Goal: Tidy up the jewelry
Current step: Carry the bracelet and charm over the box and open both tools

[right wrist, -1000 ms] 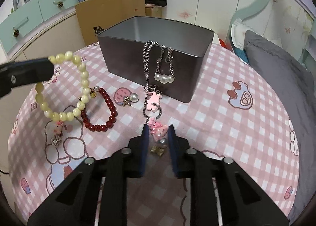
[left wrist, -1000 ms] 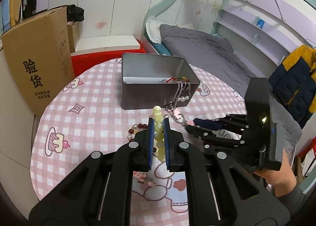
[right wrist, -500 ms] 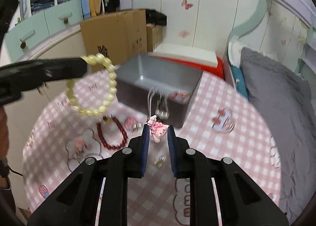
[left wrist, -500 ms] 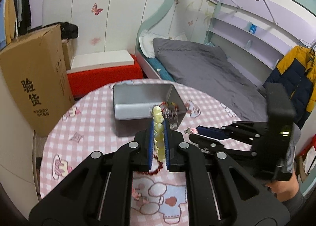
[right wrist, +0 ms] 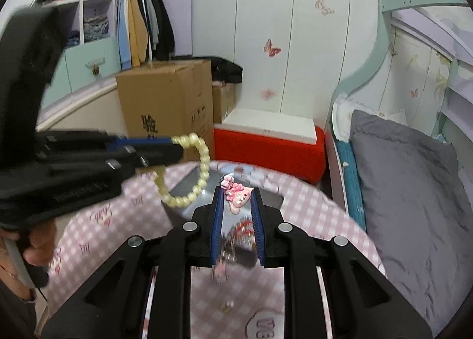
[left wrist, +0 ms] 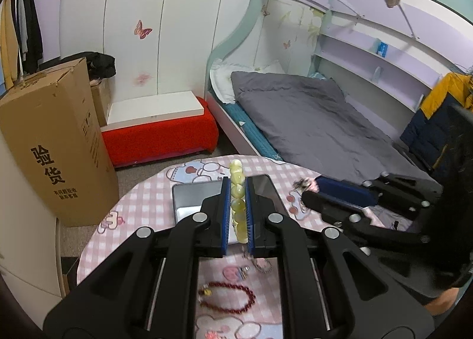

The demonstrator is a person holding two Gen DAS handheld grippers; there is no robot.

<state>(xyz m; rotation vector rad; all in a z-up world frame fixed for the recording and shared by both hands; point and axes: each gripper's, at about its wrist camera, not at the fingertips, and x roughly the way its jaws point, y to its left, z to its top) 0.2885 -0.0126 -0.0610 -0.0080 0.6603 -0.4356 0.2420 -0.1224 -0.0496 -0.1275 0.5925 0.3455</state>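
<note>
Lifting clear of the worktop [left wrist: 142, 200] in the last second, both grippers now hang above the tin [left wrist: 192, 195]. Left gripper [left wrist: 236, 188] clenches the bead bracelet [right wrist: 196, 173]; right gripper [right wrist: 236, 191], at its 3 o'clock, grasps the pink charm [right wrist: 238, 195], so both pieces seem ready to drop in.

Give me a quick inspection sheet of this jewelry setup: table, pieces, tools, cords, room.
Surface: round table with pink checked cartoon cloth.
Job's things: grey metal box on the table; pale yellow bead bracelet held up near the box; pink charm on a chain, lifted; dark red bead bracelet lying on the cloth.
Clutter: small loose trinkets near the red bracelet, too small to name.
Grippers: left tool shut on the yellow bracelet; right tool shut on the pink charm.
Cables: nothing seen.
Surroundings: tall brown cardboard carton, bed with grey quilt, open wardrobe of hanging clothes.
</note>
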